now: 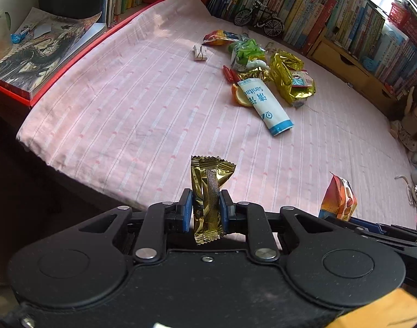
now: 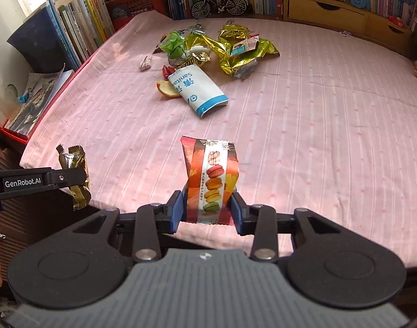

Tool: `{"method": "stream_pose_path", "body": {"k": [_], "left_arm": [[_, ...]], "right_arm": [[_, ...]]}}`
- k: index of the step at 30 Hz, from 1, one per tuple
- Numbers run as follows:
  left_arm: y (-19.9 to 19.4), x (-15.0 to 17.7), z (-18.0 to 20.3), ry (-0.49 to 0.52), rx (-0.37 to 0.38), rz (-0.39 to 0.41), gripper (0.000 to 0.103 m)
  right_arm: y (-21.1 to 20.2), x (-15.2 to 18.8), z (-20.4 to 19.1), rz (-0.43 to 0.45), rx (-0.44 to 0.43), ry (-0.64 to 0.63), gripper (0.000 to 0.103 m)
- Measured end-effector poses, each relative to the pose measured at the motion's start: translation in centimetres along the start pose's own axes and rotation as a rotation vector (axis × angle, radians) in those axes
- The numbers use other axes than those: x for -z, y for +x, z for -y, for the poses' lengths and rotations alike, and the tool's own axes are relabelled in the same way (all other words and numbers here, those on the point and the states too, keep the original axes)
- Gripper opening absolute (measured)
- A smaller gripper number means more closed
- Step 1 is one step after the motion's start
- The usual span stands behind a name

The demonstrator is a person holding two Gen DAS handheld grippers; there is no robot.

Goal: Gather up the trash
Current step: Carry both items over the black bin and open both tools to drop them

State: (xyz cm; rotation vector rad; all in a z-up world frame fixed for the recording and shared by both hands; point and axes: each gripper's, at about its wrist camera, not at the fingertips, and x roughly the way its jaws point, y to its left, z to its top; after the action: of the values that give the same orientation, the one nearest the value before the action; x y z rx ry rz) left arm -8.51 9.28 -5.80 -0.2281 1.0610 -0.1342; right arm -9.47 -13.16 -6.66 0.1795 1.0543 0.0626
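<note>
We hold two pieces of trash at once: the left gripper [image 1: 205, 207] is clamped on a gold wrapper [image 1: 210, 191], and the right gripper [image 2: 205, 209] is clamped on a macaron packet [image 2: 212, 177], both lifted clear above the near edge of the pink cloth [image 1: 126, 114]. To do this carry well, we judge we should keep both grips firm and the wrappers upright, since thin foil can slip out sideways. No bin shows in either view, so we cannot tell where the drop goes. More trash lies in a heap [image 1: 263, 65] well apart from us toward the books [image 1: 331, 13], with a white and blue pouch [image 1: 266, 104] nearest. The cloth between is bare, giving open room; the red tray [image 1: 14, 93] and the dark drop at the left edge want care.
</note>
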Motion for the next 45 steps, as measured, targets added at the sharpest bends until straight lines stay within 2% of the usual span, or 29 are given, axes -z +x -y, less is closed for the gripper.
{"method": "stream_pose_path", "body": {"k": [5,9,16,21,26,32,39,41,42,43,45], "left_arm": [[-2.1,3.8,-1.9,0.028,0.012,-0.041,0.019],[-2.8,6.6,-2.7,0.001,0.005,-0.067,0.019],[-3.4,10.8,-2.9,-0.079,-0.028,-0.103,0.019],[-3.1,13.7,-2.6,-0.093,-0.070,-0.127,0.020],[-2.0,16.1,-3.0,-0.143,-0.075,-0.174,0.020],[0.6,18.0,-3.2,-0.111,-0.098,-0.237,0.021],[2.7,18.3,-3.8,-0.119,-0.111,-0.271,0.024],[3.1,18.1,-4.0,-0.115,-0.109,-0.276,0.028],[3.2,18.1,-4.1,-0.116,-0.106,-0.273,0.029],[3.3,18.0,-4.2,-0.115,-0.104,-0.272,0.032],[3.5,17.8,-4.3,-0.109,-0.113,-0.270,0.035]], "right_arm": [[-2.4,3.4,-1.5,-0.011,-0.028,0.029,0.044],[-3.0,5.0,-2.2,-0.026,-0.047,0.004,0.044],[-2.6,7.6,-2.2,-0.091,-0.112,-0.046,0.044],[-2.3,10.0,-1.4,-0.147,-0.195,-0.067,0.044],[-0.6,12.5,-2.0,-0.209,-0.209,-0.119,0.044],[1.6,14.7,-2.4,-0.266,-0.222,-0.131,0.045],[4.6,15.4,-3.3,-0.309,-0.209,-0.174,0.047],[5.3,15.2,-3.5,-0.314,-0.210,-0.177,0.047],[5.5,15.1,-3.6,-0.315,-0.212,-0.175,0.051],[5.8,14.9,-3.7,-0.314,-0.211,-0.174,0.060],[6.2,14.7,-3.9,-0.309,-0.211,-0.175,0.064]]}}
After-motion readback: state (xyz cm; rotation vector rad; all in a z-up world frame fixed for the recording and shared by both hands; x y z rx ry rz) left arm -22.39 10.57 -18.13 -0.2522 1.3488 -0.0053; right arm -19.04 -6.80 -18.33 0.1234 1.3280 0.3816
